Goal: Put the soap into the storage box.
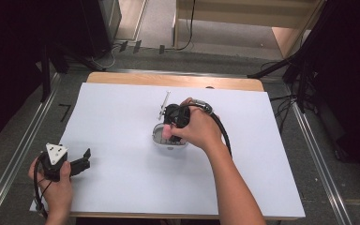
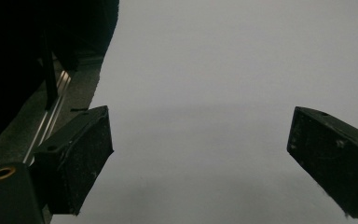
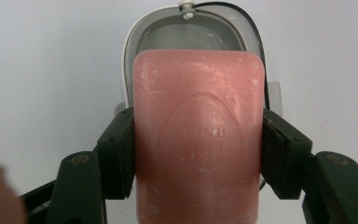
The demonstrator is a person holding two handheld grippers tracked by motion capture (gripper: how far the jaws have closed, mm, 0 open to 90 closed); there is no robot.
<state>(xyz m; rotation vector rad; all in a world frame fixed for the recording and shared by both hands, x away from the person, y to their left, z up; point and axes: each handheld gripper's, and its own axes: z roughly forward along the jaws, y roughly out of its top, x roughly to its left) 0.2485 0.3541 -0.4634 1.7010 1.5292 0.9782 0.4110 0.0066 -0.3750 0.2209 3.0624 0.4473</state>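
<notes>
Right gripper (image 3: 198, 154) pinches a pink soap bar (image 3: 199, 140) by its sides, just above the grey soap dish (image 3: 135, 32) on the white table sheet (image 1: 122, 178) — picked up, I judge, not yet set down. Left gripper (image 2: 200, 154) idles spread and empty.

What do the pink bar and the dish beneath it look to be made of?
Pink bar: most likely soap, matte and waxy, with an embossed oval stamp and pale scuff marks; the right tool clamps its sides. Dish: seemingly grey plastic with a white rim, smooth and faintly glossy, though a coated metal cannot be ruled out.
</notes>
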